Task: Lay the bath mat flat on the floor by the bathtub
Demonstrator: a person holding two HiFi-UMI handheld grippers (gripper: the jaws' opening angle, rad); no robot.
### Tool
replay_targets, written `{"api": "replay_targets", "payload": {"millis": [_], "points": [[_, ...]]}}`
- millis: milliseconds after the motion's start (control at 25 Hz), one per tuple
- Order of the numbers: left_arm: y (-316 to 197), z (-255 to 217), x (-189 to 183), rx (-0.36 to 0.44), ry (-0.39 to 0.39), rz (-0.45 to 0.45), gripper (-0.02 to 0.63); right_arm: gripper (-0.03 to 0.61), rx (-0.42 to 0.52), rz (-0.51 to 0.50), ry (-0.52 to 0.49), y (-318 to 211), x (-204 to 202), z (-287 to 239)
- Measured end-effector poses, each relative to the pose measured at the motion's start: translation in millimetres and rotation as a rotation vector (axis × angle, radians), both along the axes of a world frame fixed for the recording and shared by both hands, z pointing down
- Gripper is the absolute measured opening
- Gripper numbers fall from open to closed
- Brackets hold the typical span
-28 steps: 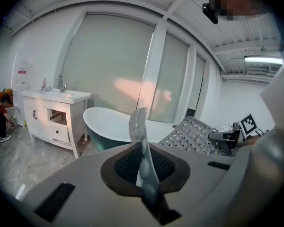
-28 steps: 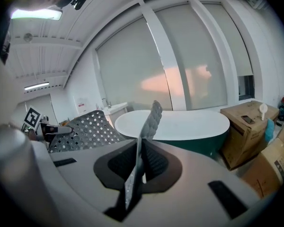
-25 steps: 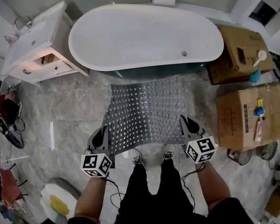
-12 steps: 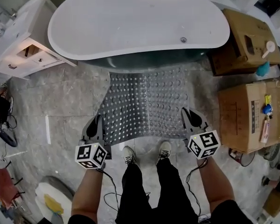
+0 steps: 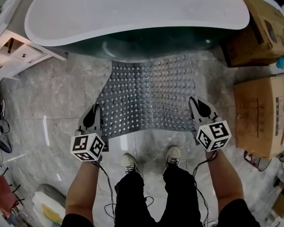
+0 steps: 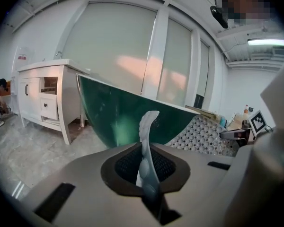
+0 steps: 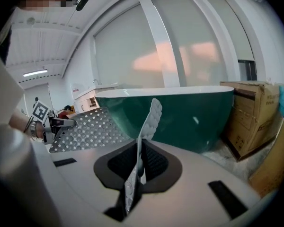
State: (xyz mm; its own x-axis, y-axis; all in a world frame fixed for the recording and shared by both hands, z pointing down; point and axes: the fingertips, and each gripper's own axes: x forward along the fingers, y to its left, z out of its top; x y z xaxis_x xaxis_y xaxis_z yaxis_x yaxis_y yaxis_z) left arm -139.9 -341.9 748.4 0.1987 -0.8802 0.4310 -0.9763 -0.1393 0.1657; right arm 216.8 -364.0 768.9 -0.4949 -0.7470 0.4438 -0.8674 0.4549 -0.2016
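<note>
Left tongs, right tongs, gripping mat corners

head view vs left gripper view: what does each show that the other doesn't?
Head only: the person's shoes, the bath mat's full span, the bathtub's white inside. Left gripper only: windows, and the mat's corner clamped in the left tongs' shut jaws. Both: bathtub's green side, white cabinet, mat, right tongs.
</note>
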Motion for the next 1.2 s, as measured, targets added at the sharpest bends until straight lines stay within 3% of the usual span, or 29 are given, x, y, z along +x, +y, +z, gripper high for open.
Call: {"api": "replay_targets", "payload": {"millis": [320,560,920,1200], "points": [[-35,135,-21,0.029,0.007,-0.016,0.029,0.029,0.028,0.029,0.005,-33,1,134],[-60,207,-38,0.043,-0.027,-0.002,0.029,0.029,0.043,0.030,0.032,-56,-4,209],[-82,275,-54,0.034,-0.057,-0.002,0.029,0.029,0.046,0.040,0.058,-85,-3,274],[-94,310,-58,0.012,-0.079,-0.022,0.029,0.029,-0.009,0.063,0.066,-101,11,315]]}}
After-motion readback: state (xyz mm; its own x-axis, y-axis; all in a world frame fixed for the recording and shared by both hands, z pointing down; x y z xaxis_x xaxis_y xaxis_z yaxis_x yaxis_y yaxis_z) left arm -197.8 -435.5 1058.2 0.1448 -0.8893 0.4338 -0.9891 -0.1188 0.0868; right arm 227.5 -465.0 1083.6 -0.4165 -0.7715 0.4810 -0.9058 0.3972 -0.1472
